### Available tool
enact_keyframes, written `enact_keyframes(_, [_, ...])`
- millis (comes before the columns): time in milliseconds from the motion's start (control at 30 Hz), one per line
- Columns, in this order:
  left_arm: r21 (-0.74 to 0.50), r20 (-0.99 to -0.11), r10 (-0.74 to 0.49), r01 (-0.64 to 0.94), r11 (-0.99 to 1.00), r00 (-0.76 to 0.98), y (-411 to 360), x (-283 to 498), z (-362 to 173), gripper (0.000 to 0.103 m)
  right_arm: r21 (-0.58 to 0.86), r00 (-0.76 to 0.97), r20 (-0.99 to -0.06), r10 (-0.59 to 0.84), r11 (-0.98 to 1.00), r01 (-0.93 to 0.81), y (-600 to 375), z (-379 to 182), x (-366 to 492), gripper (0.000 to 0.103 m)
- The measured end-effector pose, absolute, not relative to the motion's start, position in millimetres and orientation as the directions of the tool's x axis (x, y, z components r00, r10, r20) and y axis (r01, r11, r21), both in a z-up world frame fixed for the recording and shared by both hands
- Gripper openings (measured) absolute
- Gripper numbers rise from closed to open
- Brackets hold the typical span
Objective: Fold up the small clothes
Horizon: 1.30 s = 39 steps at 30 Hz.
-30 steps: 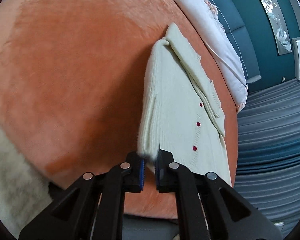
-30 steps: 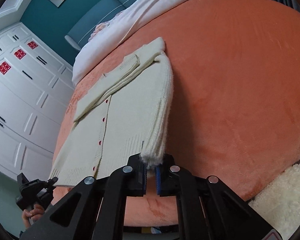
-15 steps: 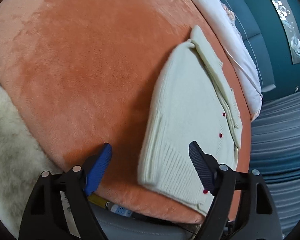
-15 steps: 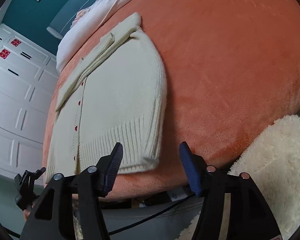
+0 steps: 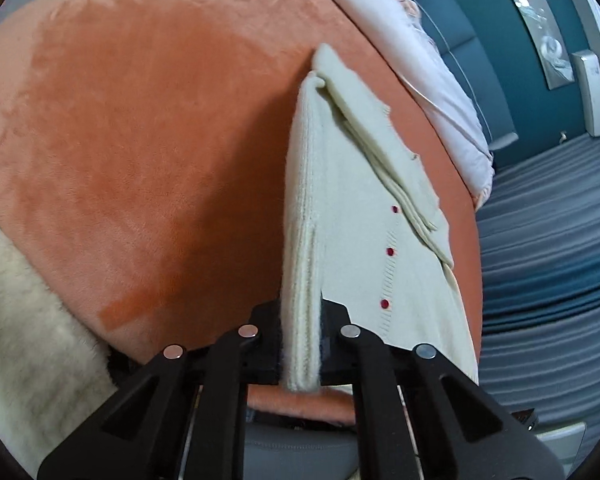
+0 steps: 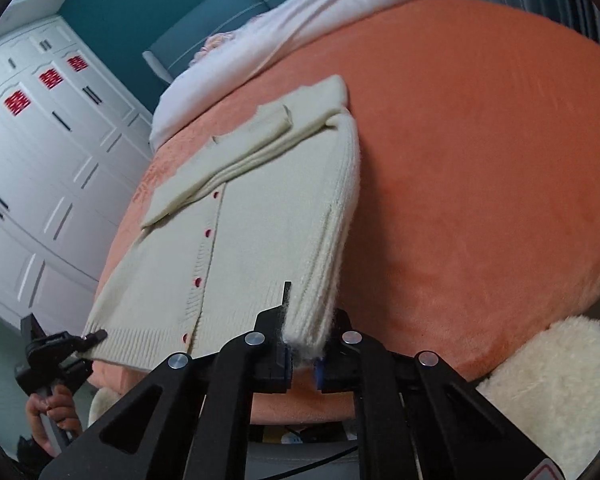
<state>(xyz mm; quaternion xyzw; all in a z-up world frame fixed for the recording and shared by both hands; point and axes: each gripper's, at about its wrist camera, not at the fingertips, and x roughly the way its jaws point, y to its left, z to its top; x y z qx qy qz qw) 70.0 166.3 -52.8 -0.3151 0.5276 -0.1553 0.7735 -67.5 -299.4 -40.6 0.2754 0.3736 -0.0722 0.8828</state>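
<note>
A cream knit cardigan (image 5: 360,240) with red buttons lies on the orange bed cover (image 5: 140,140), its sleeves folded across the chest. My left gripper (image 5: 300,320) is shut on the near hem at one side edge, which stands up as a thick ridge between the pads. In the right wrist view the cardigan (image 6: 260,220) spreads to the left, and my right gripper (image 6: 304,328) has its jaws closing on the opposite hem corner, pads pressing the knit. That view also shows the left gripper (image 6: 60,344) at the far hem corner, held by a hand (image 6: 48,416).
A white duvet (image 6: 300,28) lies along the head of the bed before a teal headboard (image 6: 204,20). A fluffy cream throw (image 5: 24,340) hangs at the bed's near corner. White wardrobe doors (image 6: 40,160) stand beyond the bed. Bare orange cover (image 6: 480,140) spreads beside the cardigan.
Half a second ago both grippers stood open and drawn back with the cardigan lying flat. Both have moved in again and shut on its hem corners, lifting the side edges.
</note>
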Motion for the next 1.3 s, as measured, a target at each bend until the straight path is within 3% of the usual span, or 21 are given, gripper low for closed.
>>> enact_keyframes(267, [-0.539,-0.822,-0.521,-0.017,0.842,0.230,189,-32,-51,0.008,0.121,0.539,-0.841,0.045,0.987,0.106,-260,-37,-140,0.007])
enact_keyframes(433, [-0.517,-0.846,-0.501,-0.050,0.855,0.182,221,-88,-43,0.008,0.126,0.433,-0.896,0.100,0.992,0.031,-242,-36,-193,0.007])
enact_keyframes(533, [-0.536,-0.810,-0.510,-0.012,0.844,0.289,220,-70,-7,0.008,0.170,0.480,-0.867,0.133,0.985,0.033,-243,-14,-188,0.007])
enact_keyframes(667, [-0.604,-0.680,-0.581,0.109,0.790,0.447,190,11,45,0.008,0.223,0.676,-0.729,0.106,0.971,0.088,-273,31,-128,0.007])
enact_keyframes(767, [-0.603,-0.632,-0.571,0.131,0.787,0.523,157,81,48,0.009,0.391,0.777,-0.619,0.116,0.903,0.177,-318,35,-55,0.007])
enact_keyframes(867, [-0.607,-0.643,-0.537,0.064,0.792,0.547,138,147,15,0.023,0.493,0.799,-0.597,0.073,0.819,0.294,-352,5,15,0.011])
enact_keyframes(900, [-0.586,-0.668,-0.506,0.032,0.809,0.546,131,157,6,0.037,0.500,0.790,-0.612,0.048,0.797,0.338,-353,-5,29,0.011])
enact_keyframes(967, [-0.479,-0.755,-0.375,-0.062,0.876,0.539,132,168,-12,0.041,0.544,0.776,-0.629,0.042,0.738,0.401,-350,-20,42,0.021])
enact_keyframes(1000, [-0.490,-0.750,-0.381,-0.066,0.869,0.541,135,164,-15,0.045,0.562,0.781,-0.623,0.033,0.713,0.418,-346,-24,38,0.022])
enact_keyframes(1033, [-0.504,-0.740,-0.389,-0.069,0.861,0.549,141,156,-16,0.057,0.558,0.791,-0.611,0.012,0.716,0.420,-341,-25,31,0.030])
enact_keyframes(1067, [-0.508,-0.733,-0.380,-0.083,0.857,0.564,150,145,-17,0.063,0.537,0.794,-0.608,-0.016,0.728,0.426,-335,-25,22,0.044])
enact_keyframes(1100, [-0.508,-0.727,-0.368,-0.093,0.856,0.580,157,135,-20,0.070,0.505,0.789,-0.612,-0.048,0.744,0.437,-330,-27,14,0.049])
enact_keyframes(1300, [-0.367,-0.750,-0.308,0.020,0.930,0.585,150,112,-22,0.071,0.312,0.698,-0.708,-0.105,0.840,0.443,-320,-43,-8,0.052])
